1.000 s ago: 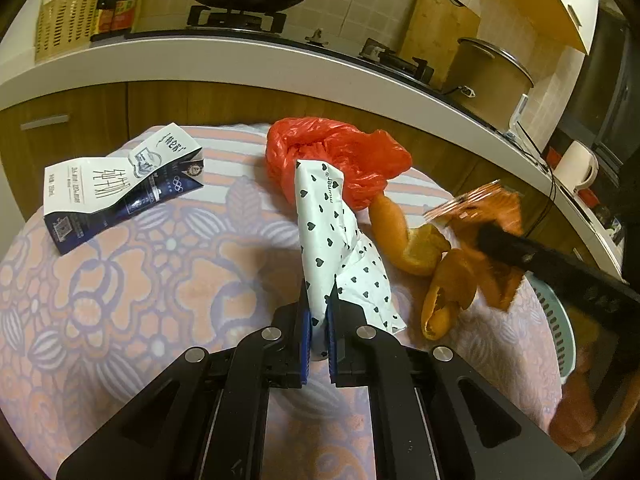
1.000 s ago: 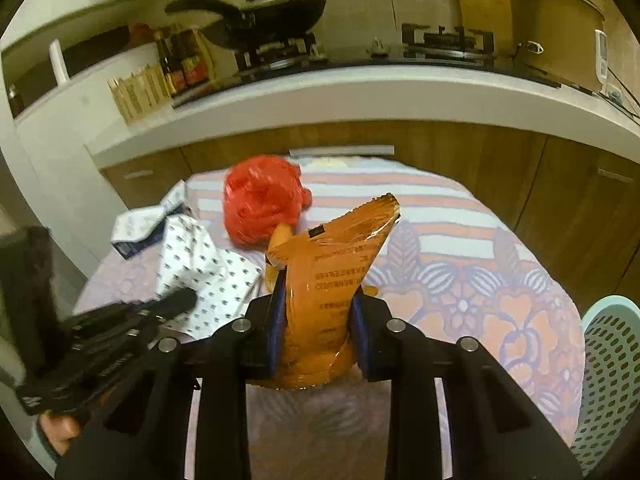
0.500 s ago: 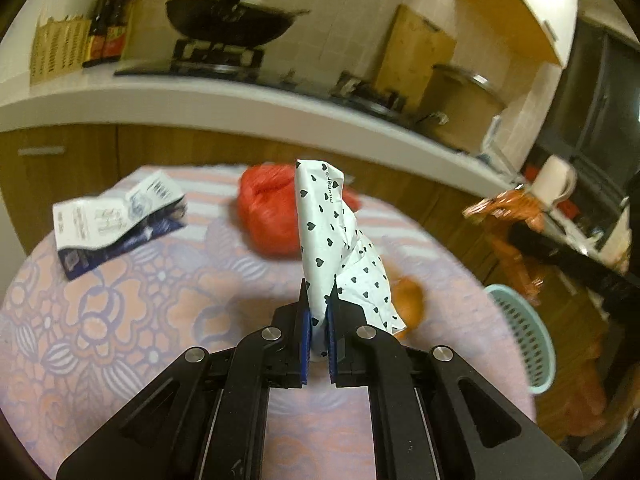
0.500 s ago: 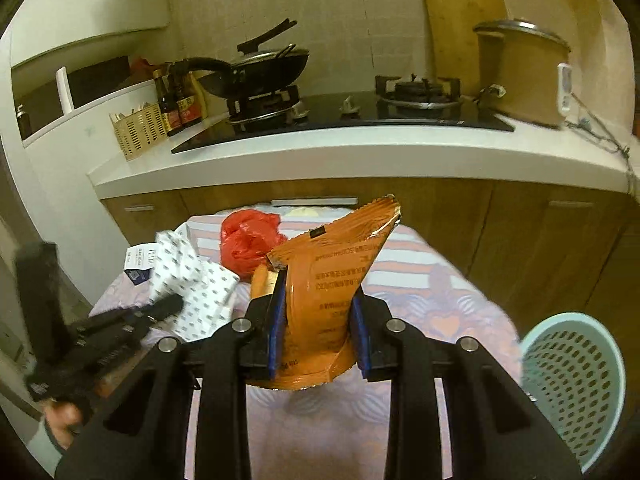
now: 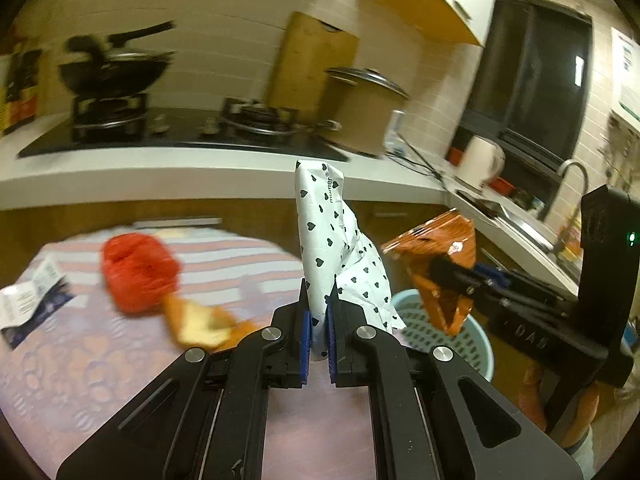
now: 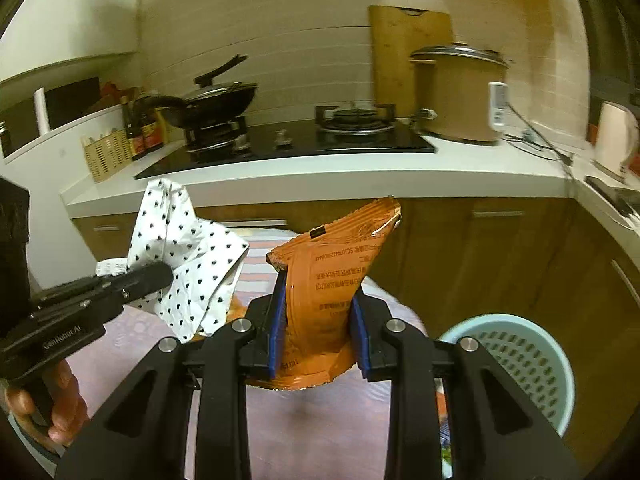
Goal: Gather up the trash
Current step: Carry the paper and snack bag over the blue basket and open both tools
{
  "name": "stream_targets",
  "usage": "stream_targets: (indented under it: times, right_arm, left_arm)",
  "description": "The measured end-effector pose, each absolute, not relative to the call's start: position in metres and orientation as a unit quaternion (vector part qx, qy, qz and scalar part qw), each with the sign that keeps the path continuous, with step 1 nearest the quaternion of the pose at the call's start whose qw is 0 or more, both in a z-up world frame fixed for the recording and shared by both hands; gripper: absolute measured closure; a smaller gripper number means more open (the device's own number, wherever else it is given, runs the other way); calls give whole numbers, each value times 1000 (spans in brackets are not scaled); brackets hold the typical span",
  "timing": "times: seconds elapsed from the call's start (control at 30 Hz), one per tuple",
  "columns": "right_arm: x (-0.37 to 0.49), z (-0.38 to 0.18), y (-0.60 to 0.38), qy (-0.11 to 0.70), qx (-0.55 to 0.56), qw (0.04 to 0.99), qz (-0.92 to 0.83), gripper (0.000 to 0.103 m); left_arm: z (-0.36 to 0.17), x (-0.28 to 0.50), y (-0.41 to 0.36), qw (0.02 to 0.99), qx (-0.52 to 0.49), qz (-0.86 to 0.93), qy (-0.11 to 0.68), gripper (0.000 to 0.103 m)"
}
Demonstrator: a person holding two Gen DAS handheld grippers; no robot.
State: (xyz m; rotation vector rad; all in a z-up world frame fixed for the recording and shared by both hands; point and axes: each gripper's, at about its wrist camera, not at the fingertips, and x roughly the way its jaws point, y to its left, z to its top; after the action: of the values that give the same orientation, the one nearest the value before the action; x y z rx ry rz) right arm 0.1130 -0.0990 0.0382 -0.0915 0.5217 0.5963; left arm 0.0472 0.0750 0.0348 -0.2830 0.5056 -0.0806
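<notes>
My left gripper [image 5: 317,320] is shut on a white wrapper with black hearts [image 5: 336,248] and holds it in the air above the table. It also shows in the right wrist view [image 6: 188,256]. My right gripper [image 6: 316,332] is shut on an orange snack bag [image 6: 332,280], held above the table's right edge near a light blue perforated basket [image 6: 516,364]. In the left wrist view the orange bag [image 5: 444,272] hangs over the basket [image 5: 460,344]. A red plastic bag [image 5: 138,272], orange peel [image 5: 200,322] and a blue-white wrapper [image 5: 28,300] lie on the table.
The round table has a floral cloth [image 5: 80,368]. Behind it runs a white kitchen counter [image 6: 320,176] with a wok [image 6: 216,104], a stove, a large pot [image 6: 460,92], a kettle [image 5: 478,160] and wooden cabinets below.
Both grippers rose and swung right with their wrappers. The orange bag now hangs above the blue basket, which has come closer in both views.
</notes>
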Motion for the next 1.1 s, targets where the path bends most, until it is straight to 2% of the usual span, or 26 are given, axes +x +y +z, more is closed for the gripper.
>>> stream_targets:
  times: [0.3,0.57,0.97,1.03,1.1]
  right_arm:
    - [128,28,-170,265,-21,934,237,78]
    - [140,11,-230,281,7,941,190,78]
    - [181,-68,-293,386,45,915,110,75]
    - [186,-79,-301,401,51,910,99,75]
    - [190,-89,-309,413,60,904,95,74]
  left_arm:
    - [34,86,-1,952,-111,-100,268,98]
    - [11,125,-60,936,-99,-143,306,98]
    - [-49,184,-126,905,-66,-173,384,98]
    - [-60,191,-132,900,-63,-172,395,97]
    - [-68,194,-136,896,-57,-169,406,86]
